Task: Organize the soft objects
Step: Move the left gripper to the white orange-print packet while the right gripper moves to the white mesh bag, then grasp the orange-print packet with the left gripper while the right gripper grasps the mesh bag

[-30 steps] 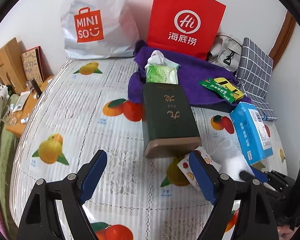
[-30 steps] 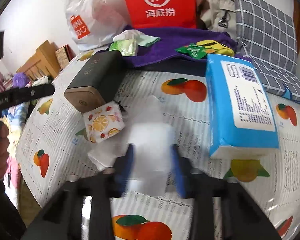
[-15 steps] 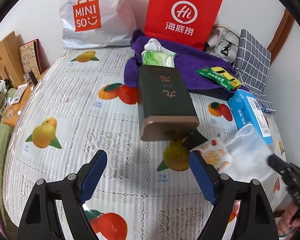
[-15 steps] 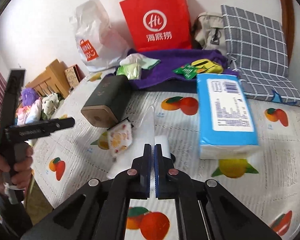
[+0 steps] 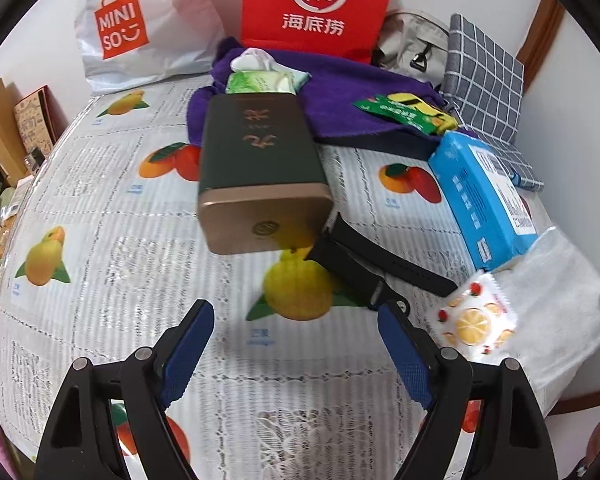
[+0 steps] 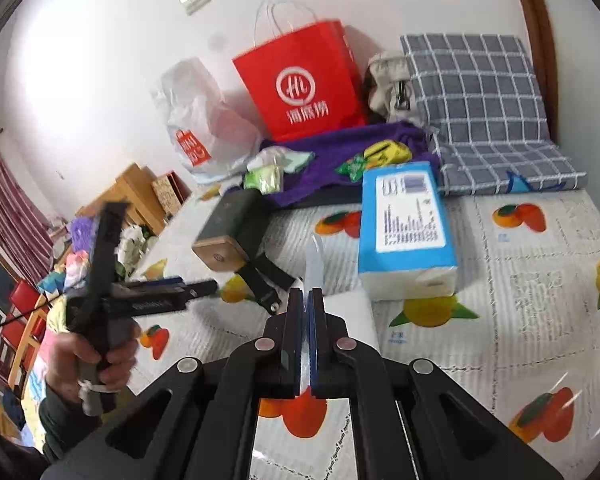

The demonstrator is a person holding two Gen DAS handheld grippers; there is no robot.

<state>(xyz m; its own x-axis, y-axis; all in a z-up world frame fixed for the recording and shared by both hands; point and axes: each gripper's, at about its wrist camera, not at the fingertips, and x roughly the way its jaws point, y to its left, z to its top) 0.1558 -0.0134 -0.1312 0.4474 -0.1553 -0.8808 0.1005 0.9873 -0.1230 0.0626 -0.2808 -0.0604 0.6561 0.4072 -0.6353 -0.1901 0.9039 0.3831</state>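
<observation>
Right now right claw [image 6: 306, 312] is clamped on the thin clear plastic bag [image 5: 556, 308] holding a fruit-print packet [image 5: 474, 322], lifted over the surface's [image 5: 100, 260] right edge; left claw [image 5: 296, 344] gapes empty. Risk: slippery film slides out, packet drops.

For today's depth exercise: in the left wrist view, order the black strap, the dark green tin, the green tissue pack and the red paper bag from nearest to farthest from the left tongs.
1. Black strap, just ahead, to the right.
2. Dark green tin, centre.
3. Green tissue pack, behind the tin, on the purple towel.
4. Red paper bag, against the wall.

Measured from the left tongs.
</observation>
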